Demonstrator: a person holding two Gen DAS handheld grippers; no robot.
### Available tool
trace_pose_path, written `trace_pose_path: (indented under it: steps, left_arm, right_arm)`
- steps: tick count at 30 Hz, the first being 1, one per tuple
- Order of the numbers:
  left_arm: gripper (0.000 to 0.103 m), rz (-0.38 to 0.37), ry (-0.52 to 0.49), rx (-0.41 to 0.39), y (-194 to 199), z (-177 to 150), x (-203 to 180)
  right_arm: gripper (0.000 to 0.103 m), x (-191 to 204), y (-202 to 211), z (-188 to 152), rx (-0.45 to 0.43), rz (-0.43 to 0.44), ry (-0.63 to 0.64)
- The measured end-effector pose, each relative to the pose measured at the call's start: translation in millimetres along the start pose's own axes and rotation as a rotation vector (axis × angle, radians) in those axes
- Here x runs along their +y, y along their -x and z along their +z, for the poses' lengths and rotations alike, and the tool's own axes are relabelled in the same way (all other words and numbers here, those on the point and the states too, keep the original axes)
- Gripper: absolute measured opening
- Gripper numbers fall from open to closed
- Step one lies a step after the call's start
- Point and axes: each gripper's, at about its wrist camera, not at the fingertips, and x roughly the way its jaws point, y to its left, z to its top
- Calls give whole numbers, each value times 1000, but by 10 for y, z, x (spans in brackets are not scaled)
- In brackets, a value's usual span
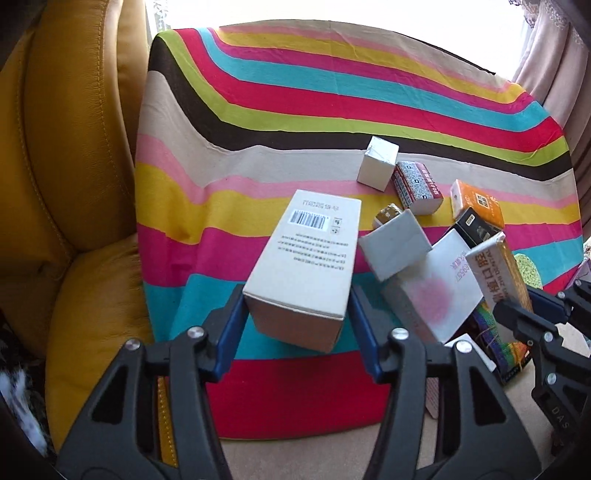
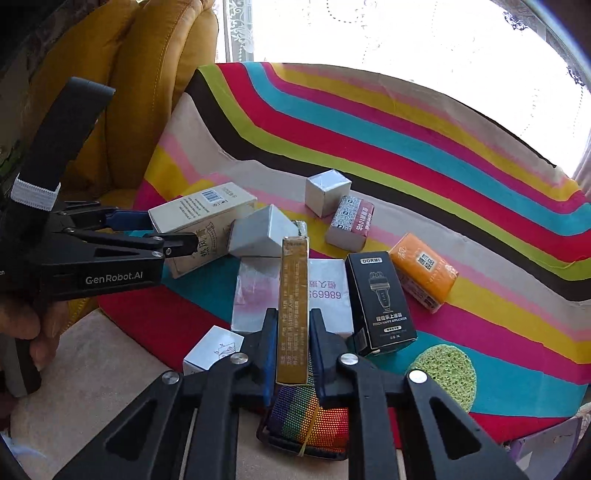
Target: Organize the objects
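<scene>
A mustard-yellow leather armchair with stitched seams (image 1: 74,184) fills the left side, its padded back and arm rising beside a wavy-striped multicoloured cloth (image 1: 332,96) spread over a low surface. The cloth's bands run pink, yellow, turquoise, red, lime, dark brown and beige. Behind it a bright window (image 2: 424,44) is blown out to white by daylight, with a lace-patterned sheer curtain (image 2: 240,33) at its edge. Pinkish-beige drapes (image 1: 546,55) hang at the right. A beige upholstered surface (image 2: 110,350) lies along the cloth's near edge.
</scene>
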Motion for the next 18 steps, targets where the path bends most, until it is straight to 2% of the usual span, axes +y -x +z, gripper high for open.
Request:
trace_pose_path:
  steps: [8,13,18]
  left_arm:
    - [55,34,108,-94,393,-240,-60]
    - [55,-31,169,-137,671,-504,-270]
    - [54,-75,166,-152,802,-704,-551]
  right_arm:
    - [17,-91,214,-183,-45,-34,-34]
    - [17,-157,334,-329,-58,-56,-49]
    - [17,-286,486,-485,-74,-85,-84]
